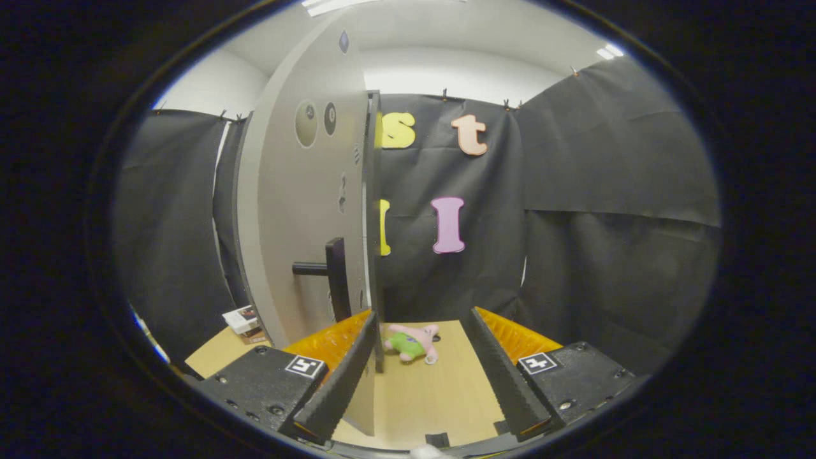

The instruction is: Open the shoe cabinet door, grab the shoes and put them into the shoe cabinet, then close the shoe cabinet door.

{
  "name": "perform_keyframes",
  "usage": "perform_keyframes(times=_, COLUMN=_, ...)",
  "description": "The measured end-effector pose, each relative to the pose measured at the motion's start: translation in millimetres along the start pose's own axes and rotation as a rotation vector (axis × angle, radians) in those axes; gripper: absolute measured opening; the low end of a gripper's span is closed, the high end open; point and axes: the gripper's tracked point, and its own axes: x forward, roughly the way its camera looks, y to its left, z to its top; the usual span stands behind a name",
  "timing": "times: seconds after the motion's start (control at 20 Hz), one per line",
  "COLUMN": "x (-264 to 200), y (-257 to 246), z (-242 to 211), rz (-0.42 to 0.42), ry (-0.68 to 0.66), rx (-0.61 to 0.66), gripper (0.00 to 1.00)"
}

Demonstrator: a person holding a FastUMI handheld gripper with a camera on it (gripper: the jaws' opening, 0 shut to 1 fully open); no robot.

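The shoe cabinet door (pixel 299 210) is a tall grey panel that stands swung out and is seen nearly edge-on, just left of centre. A dark bar handle (pixel 333 274) sticks out from its face. The door's thin edge (pixel 373 223) runs down between my fingers, close beside the left finger (pixel 344 376). My gripper (pixel 424 312) is open, its fingers wide apart, and the right finger (pixel 503 370) is well clear of the door. Both fingers press on nothing.
A small pink and green plush toy (pixel 413 343) lies on the light wooden tabletop (pixel 433 395) just beyond the fingertips. A small white box (pixel 242 319) sits on the table left of the door. Black cloth walls close the booth behind and to both sides.
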Motion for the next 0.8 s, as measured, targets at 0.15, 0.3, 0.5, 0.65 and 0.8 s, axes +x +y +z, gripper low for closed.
perform_keyframes(times=0.15, x=-2, y=24, z=-3, rz=0.002, ry=0.002, rx=-0.006, gripper=0.96)
perform_keyframes(times=0.3, x=-5, y=55, z=-3, rz=0.010, ry=-0.011, rx=0.004, gripper=0.96)
perform_keyframes(times=0.5, x=-5, y=99, z=-6, rz=0.015, ry=-0.020, rx=-0.016, gripper=0.96)
perform_keyframes(times=0.65, x=0, y=135, z=-8, rz=0.046, ry=-0.026, rx=-0.010, gripper=0.96)
perform_keyframes(times=0.8, x=8, y=165, z=-10, rz=0.082, ry=-0.025, rx=-0.017, gripper=0.96)
